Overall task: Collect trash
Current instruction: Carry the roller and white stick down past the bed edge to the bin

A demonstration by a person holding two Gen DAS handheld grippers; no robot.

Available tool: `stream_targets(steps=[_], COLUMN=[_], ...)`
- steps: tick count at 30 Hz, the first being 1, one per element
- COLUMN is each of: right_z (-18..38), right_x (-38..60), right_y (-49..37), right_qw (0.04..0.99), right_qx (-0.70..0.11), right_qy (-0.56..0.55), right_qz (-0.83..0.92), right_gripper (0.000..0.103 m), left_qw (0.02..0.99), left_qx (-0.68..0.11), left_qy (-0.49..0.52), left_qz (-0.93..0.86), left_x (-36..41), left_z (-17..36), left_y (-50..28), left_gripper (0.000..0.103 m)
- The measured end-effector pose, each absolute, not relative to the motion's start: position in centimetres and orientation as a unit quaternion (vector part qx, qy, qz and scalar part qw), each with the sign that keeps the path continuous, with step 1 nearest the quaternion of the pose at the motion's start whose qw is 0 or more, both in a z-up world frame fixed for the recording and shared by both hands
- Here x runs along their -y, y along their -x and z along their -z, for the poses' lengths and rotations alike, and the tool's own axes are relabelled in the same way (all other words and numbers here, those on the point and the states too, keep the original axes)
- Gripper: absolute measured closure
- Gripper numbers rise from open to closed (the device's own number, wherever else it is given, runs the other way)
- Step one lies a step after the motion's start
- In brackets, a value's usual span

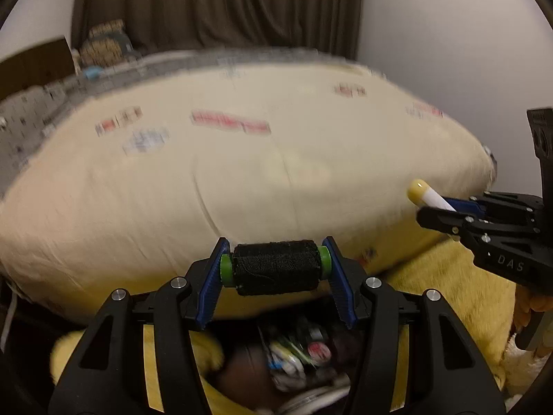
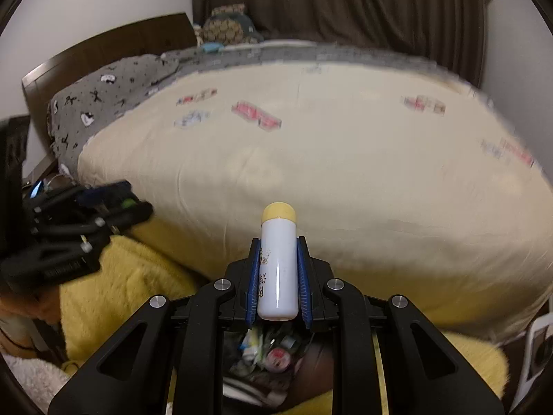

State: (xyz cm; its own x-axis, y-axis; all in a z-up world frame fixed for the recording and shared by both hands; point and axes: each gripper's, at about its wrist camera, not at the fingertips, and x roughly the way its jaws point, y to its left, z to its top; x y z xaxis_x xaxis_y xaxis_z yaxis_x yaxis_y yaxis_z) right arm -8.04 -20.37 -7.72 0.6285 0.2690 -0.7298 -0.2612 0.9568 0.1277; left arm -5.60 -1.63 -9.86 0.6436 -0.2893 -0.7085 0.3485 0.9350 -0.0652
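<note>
My left jaws are clamped on a spool of black thread, its green ends pressed flat against the blue pads on either side, so the spool lies crosswise between the fingers of my left gripper. My right jaws are closed tight on a small white bottle with a pale yellow cap, which runs lengthwise between the pads of my right gripper and sticks out past the fingertips, cap forward. In the left wrist view that same bottle pokes out of the right gripper over by the near right corner of the bed.

Both grippers hang just off the near edge of the bed, which is covered by a cream quilt with small red and blue printed patches. A grey patterned pillow lies at its far left corner against a dark headboard, and dark curtains hang behind. A fuzzy yellow blanket spills over the near edge. Directly beneath both grippers sits a dark container holding mixed rubbish, probably wrappers and small packets, though it is too blurred to make out
</note>
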Motion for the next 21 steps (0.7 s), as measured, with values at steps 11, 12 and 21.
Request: stream_targets(steps=[11, 12, 21], right_z=[15.7, 16.2, 20.6], right_x=[19.7, 19.6, 18.3], right_y=[7.4, 7.3, 6.6], right_qw=[0.852, 0.847, 0.801], right_qx=[-0.503, -0.511, -0.575], right_qy=[-0.024, -0.025, -0.047], right_qz=[-0.143, -0.145, -0.16], right_gripper=[0.082, 0.082, 0.082], left_qw=[0.846, 0.841, 0.801], left_qx=[-0.495, -0.503, -0.561], left_qy=[-0.055, -0.054, -0.046], left_qz=[0.19, 0.191, 0.204], left_x=[3.2, 3.2, 3.3], left_z=[19.0, 19.6, 23.9], left_y=[5.5, 5.4, 4.3], left_gripper=[0.051, 0.051, 0.051])
